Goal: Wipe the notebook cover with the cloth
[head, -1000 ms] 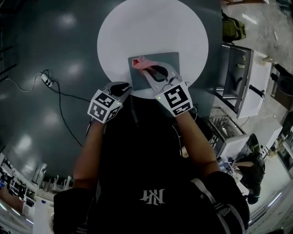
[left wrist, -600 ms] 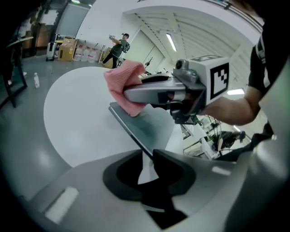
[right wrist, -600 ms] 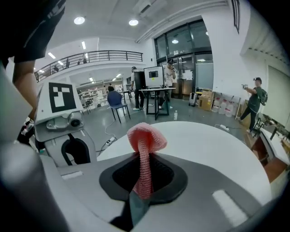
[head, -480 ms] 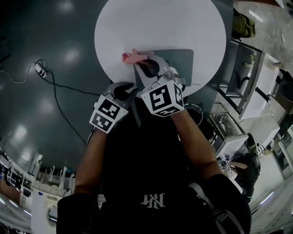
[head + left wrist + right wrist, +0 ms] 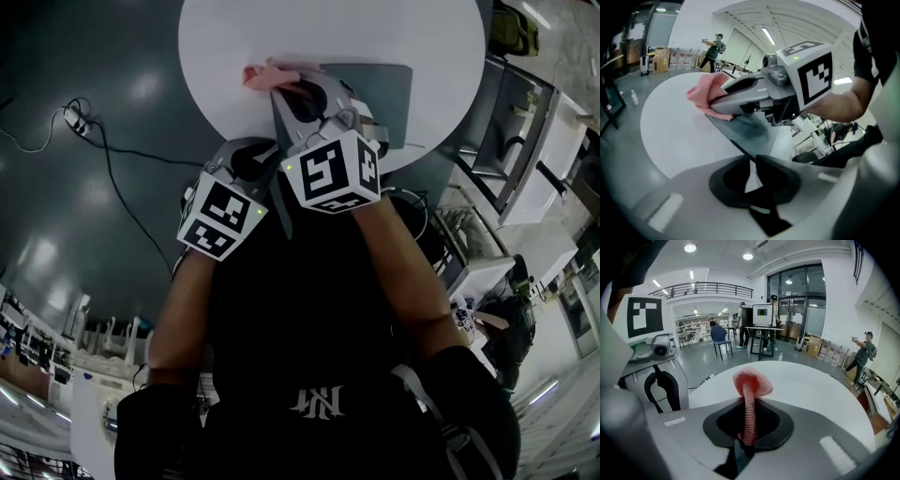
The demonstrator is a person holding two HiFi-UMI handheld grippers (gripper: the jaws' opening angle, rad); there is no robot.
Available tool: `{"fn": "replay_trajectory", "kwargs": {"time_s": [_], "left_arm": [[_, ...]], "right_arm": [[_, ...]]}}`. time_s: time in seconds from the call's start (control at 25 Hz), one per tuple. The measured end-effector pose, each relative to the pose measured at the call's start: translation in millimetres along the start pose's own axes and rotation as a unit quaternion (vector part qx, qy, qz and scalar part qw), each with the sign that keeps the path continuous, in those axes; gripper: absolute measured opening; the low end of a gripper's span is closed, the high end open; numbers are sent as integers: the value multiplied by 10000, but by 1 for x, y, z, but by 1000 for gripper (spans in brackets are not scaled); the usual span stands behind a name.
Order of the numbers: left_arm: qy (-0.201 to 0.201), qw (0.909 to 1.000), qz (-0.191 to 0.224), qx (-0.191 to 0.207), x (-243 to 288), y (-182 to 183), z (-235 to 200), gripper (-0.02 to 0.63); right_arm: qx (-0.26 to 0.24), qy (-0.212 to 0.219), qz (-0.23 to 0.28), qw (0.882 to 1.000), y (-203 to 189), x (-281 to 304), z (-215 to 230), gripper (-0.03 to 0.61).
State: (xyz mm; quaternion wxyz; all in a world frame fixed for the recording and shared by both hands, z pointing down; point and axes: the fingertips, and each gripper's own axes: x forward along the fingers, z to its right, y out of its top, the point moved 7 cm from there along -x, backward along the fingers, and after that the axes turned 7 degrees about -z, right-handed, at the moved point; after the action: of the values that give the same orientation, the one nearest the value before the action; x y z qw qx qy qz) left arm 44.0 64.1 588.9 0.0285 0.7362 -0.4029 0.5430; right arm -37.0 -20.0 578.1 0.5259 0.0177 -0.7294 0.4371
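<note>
Head view: notebook (image 5: 389, 94) (half obscured)

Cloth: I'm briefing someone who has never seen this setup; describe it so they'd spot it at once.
On the round white table lies a grey notebook, with the right gripper over its left edge. The cloth is the small knitted bunch pinched in that gripper's fingers, the only pink thing there.

We see the grey notebook (image 5: 386, 86) closed, flat on the white table (image 5: 225, 47), its near corner in the left gripper (image 5: 751, 161). The pink knit cloth (image 5: 751, 386), bunched in the right gripper (image 5: 749, 420), sits at the notebook's far-left corner.
</note>
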Motion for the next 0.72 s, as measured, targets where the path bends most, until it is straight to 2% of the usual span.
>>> {"fn": "replay_trajectory", "kwargs": {"time_s": [0.72], "left_arm": [[153, 9995, -264, 96, 3, 7, 6, 35]], "right_arm": [[54, -439, -223, 9988, -41, -31, 36, 29]]}}
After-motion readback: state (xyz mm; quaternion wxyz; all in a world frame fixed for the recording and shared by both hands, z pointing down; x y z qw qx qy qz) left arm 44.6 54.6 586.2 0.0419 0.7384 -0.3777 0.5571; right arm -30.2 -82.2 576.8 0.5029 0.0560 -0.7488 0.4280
